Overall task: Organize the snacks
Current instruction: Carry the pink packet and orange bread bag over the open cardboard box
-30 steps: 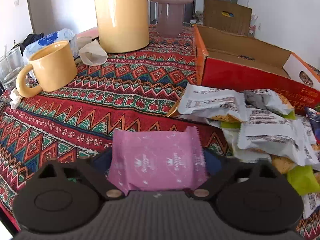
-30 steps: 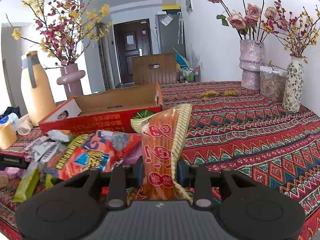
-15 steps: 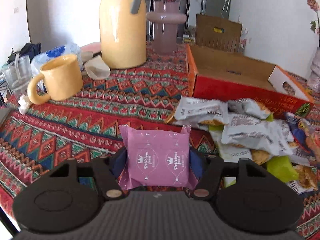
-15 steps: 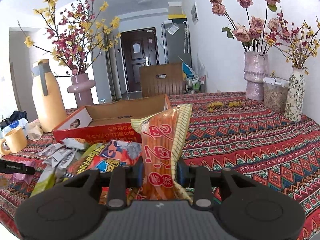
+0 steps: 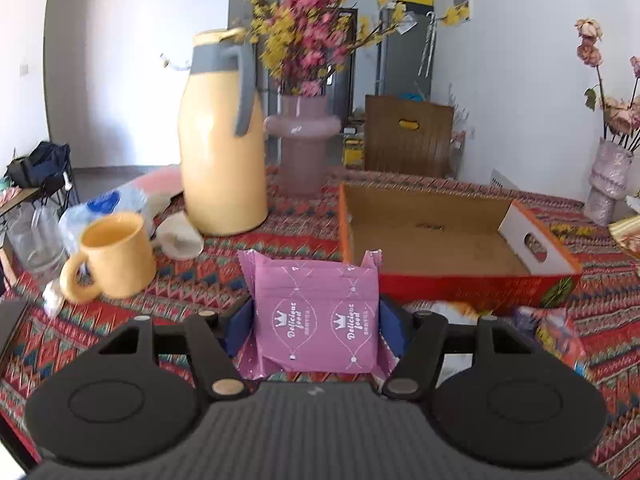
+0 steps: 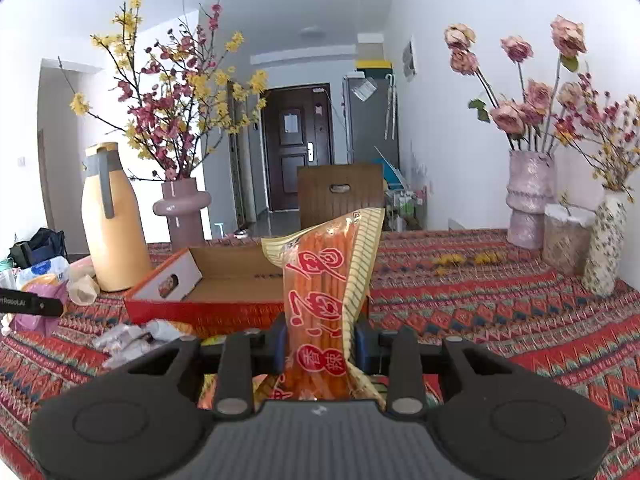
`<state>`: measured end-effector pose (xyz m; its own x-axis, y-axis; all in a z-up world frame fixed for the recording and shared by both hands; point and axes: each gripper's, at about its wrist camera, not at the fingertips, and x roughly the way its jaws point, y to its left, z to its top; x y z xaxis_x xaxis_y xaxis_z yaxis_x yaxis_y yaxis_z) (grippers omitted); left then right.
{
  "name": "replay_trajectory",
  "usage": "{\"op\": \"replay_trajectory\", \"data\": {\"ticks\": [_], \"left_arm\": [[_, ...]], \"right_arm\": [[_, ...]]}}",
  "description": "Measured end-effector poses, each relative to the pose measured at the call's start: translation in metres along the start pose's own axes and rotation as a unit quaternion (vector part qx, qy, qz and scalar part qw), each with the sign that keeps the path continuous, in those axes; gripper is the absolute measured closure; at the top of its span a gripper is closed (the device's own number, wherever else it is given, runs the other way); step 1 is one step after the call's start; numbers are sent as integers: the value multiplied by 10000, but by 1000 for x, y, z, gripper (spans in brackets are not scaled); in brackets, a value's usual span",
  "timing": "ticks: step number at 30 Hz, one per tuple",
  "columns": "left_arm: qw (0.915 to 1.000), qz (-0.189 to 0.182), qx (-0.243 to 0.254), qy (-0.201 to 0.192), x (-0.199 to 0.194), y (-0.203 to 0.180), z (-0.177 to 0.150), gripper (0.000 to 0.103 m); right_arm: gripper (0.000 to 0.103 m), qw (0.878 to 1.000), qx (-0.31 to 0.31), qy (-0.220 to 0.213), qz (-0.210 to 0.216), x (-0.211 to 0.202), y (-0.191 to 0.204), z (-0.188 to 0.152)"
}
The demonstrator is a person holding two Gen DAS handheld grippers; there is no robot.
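My left gripper is shut on a pink snack packet and holds it above the table, in front of the left end of the open red cardboard box. My right gripper is shut on a tall orange-and-yellow snack bag, upright, in front of the same box. The box looks empty. A pile of loose snack packets lies before the box; part of it shows in the left wrist view. The left gripper with its pink packet shows at the left edge of the right wrist view.
A yellow mug, a tall yellow jug and a pink vase stand left of the box. Glasses are at the far left. Vases and a jar stand at the right by the wall.
Both grippers have risen with their packets. The left view now looks down into the box, and the snack pile has dropped low in both views.
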<state>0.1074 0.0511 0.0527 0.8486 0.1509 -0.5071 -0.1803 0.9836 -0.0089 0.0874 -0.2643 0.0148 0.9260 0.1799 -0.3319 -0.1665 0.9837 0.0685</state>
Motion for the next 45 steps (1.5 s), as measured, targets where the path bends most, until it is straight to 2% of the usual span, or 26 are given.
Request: {"op": "replay_trajectory", "data": {"ticks": [15, 25, 33, 40, 45], "left_arm": [[9994, -227, -119, -249, 47, -28, 67, 37], [9995, -222, -186, -151, 112, -39, 100, 38], [9992, -176, -353, -83, 163, -39, 98, 38], [9991, -282, -240, 185, 191, -44, 79, 38], [9990, -294, -171, 274, 195, -47, 73, 37]], "right_arm": [[72, 9995, -194, -197, 157, 82, 17, 60], [72, 9994, -267, -9, 206, 162, 28, 87], [72, 9994, -232, 229, 113, 224, 30, 88], [72, 9988, -198, 404, 178, 242, 27, 72], [72, 9972, -217, 663, 253, 254, 29, 63]]}}
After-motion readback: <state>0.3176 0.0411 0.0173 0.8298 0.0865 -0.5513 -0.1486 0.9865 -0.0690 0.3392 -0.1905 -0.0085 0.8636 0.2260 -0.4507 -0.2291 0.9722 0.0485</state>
